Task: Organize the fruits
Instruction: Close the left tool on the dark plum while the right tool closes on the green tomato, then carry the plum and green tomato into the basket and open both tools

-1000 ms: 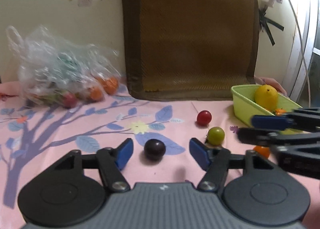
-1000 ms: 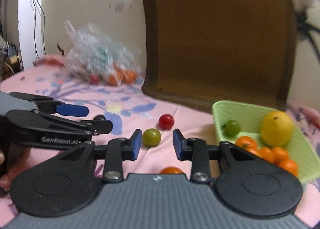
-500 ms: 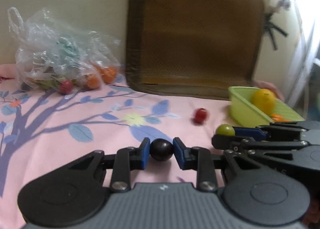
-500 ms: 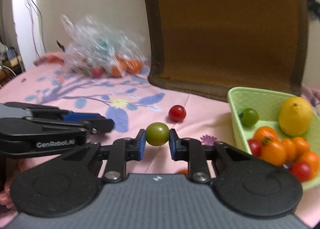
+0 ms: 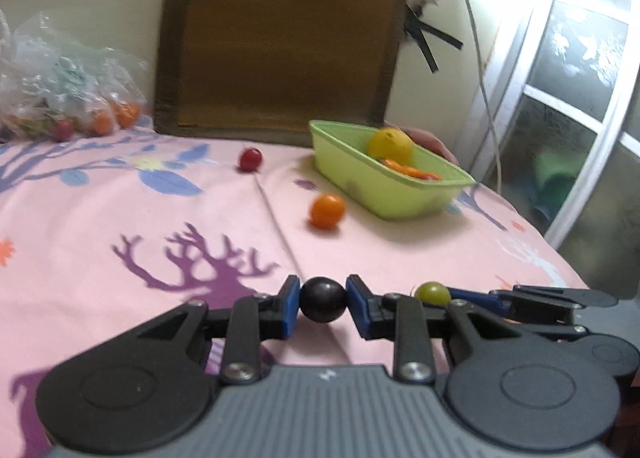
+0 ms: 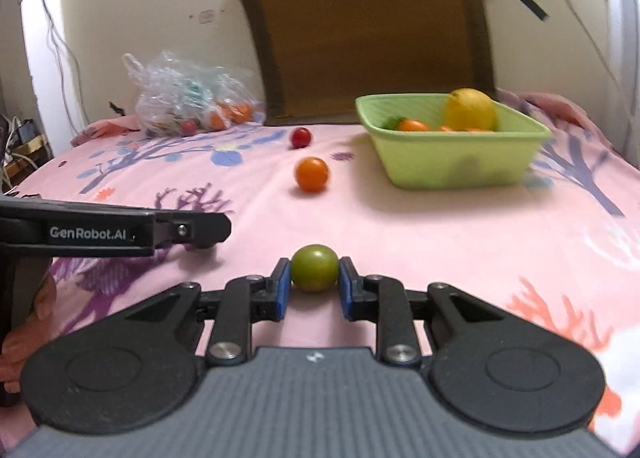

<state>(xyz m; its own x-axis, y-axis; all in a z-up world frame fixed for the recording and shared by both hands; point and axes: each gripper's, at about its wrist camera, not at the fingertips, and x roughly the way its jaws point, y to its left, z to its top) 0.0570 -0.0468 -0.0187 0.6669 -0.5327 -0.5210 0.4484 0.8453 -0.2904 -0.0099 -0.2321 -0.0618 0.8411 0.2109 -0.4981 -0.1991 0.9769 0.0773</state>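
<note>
My left gripper (image 5: 323, 301) is shut on a dark purple tomato (image 5: 323, 304), held above the pink cloth. My right gripper (image 6: 314, 272) is shut on a green tomato (image 6: 314, 267); that green tomato (image 5: 432, 293) also shows at the right of the left wrist view. A light green basket (image 6: 456, 162) stands farther back with a yellow lemon (image 6: 471, 109) and several orange tomatoes in it. An orange tomato (image 6: 311, 174) and a red tomato (image 6: 301, 137) lie loose on the cloth left of the basket.
A clear plastic bag (image 6: 188, 106) with more fruit sits at the back left. A brown cushion (image 6: 368, 30) leans on the wall behind. In the left wrist view a window frame (image 5: 576, 106) and a cable (image 5: 480, 70) are at the right. A hand (image 6: 28, 314) holds the left gripper.
Both grippers have pulled back and lifted with their tomatoes held. The views swung right, so the basket now sits nearer the middle and the loose orange tomato is in plain sight.
</note>
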